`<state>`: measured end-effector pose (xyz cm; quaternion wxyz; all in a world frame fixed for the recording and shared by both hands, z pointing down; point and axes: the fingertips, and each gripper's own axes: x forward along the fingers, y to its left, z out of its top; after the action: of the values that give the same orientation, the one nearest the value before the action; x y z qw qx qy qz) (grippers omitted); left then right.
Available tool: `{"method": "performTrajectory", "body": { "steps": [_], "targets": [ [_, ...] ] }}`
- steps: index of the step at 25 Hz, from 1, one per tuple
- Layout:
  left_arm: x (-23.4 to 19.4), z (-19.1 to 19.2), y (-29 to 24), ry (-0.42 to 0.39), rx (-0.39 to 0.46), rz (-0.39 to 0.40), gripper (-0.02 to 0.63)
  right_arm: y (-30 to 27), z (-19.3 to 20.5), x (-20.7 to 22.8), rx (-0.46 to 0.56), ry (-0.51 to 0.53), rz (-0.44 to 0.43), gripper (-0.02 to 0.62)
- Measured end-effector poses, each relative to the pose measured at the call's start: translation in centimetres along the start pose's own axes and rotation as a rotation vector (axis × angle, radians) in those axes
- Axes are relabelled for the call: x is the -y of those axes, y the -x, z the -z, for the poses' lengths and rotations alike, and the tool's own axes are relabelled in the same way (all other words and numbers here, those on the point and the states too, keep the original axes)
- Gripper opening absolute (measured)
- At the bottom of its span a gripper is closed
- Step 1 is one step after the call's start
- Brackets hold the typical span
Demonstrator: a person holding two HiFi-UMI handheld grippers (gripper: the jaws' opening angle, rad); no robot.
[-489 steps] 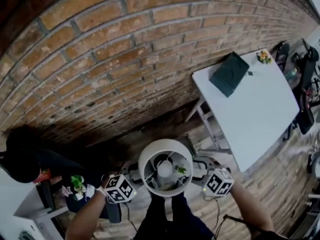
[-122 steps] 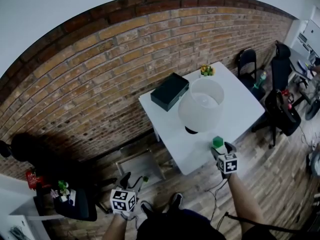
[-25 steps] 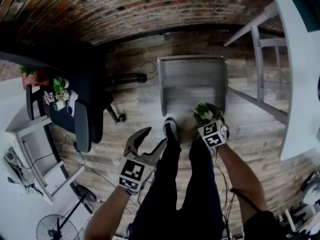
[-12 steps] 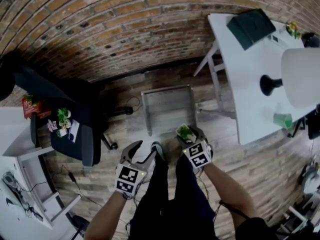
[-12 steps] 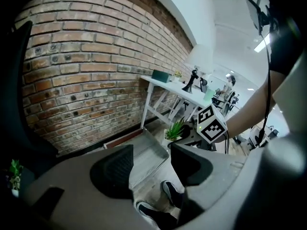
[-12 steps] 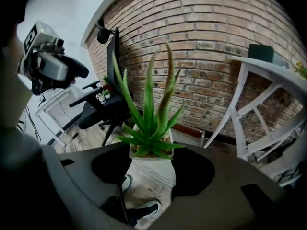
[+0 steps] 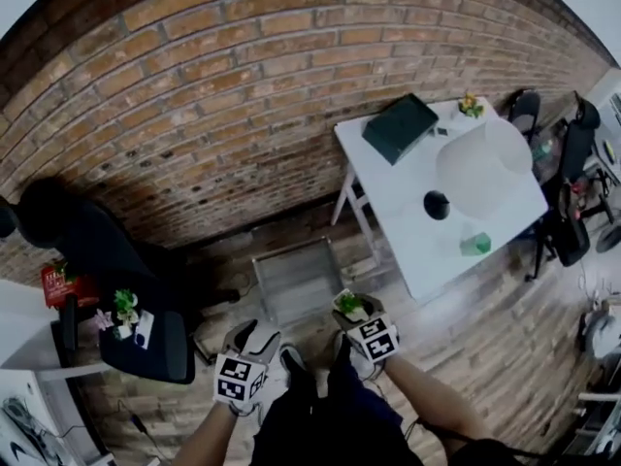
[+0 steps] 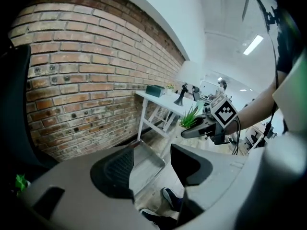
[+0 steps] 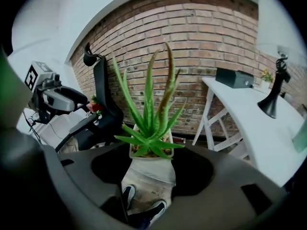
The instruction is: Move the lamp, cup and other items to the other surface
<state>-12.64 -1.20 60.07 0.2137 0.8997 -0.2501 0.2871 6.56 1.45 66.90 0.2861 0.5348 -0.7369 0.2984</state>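
A small aloe plant in a white pot sits between the jaws of my right gripper, which is shut on the pot's sides. In the head view that gripper hangs low in the middle, above the person's legs, with the plant upright in it. My left gripper is to its left, open and empty; in the left gripper view only the floor shows between the jaws. On the white table at upper right stand the white-shaded lamp and a green cup.
A dark box and a small flower pot are at the table's far end. A grey metal step frame stands on the wooden floor by the brick wall. A black office chair with small plants is at left; more chairs stand beyond the table.
The head view has swung up from the floor to the brick wall and the whole table. Both grippers have risen, and the right one still holds the potted plant.
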Motion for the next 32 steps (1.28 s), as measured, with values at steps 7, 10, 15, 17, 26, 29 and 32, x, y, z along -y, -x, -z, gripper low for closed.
{"method": "performTrajectory", "body": {
  "steps": [7,10,15,17,26,29,32],
  "targets": [
    [0.1,-3.8,1.8,-0.027,0.068,0.043,0.235,8.1,-2.3,2.6,0.090,-0.047,0.129,0.261],
    [0.4,-4.1,2.0,-0.027,0.078,0.068,0.233,10.9,-2.3,4.2,0.110,-0.063,0.193,0.261],
    [1.7,-3.8,2.0,-0.019,0.084,0.100,0.233,14.7,-1.2,8.9,0.141,-0.098,0.318,0.261],
    [1.9,-3.7,1.8,-0.014,0.080,0.103,0.233,15.4,-0.7,10.9,0.137,-0.113,0.349,0.261],
    [3.3,-5.1,0.1,0.007,0.073,0.059,0.232,17.1,-0.2,17.9,0.133,-0.138,0.397,0.261],
    [4.1,-6.0,-1.1,0.005,0.072,0.045,0.232,17.0,0.0,20.2,0.142,-0.142,0.397,0.261],
    [5.5,-6.5,-2.2,-0.012,0.058,0.032,0.232,16.7,0.7,22.0,0.139,-0.157,0.384,0.261]
  ]
}}
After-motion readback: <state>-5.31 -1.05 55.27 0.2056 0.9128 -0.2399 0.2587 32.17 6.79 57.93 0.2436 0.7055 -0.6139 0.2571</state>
